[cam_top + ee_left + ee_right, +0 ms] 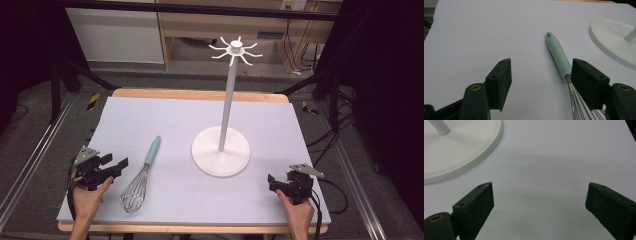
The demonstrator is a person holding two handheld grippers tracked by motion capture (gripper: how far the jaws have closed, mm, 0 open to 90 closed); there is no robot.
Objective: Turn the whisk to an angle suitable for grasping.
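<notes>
Jaws of the left gripper (541, 75) stood apart, empty, just beside the wire balloon whisk with a mint-green handle (141, 176), which lay flat on the pale lilac table (165, 115) left of the white hook stand (221, 150). The right gripper (539, 202) gaped likewise, holding nothing.

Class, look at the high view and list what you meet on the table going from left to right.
Left tool → whisk → white hook stand → right tool.
</notes>
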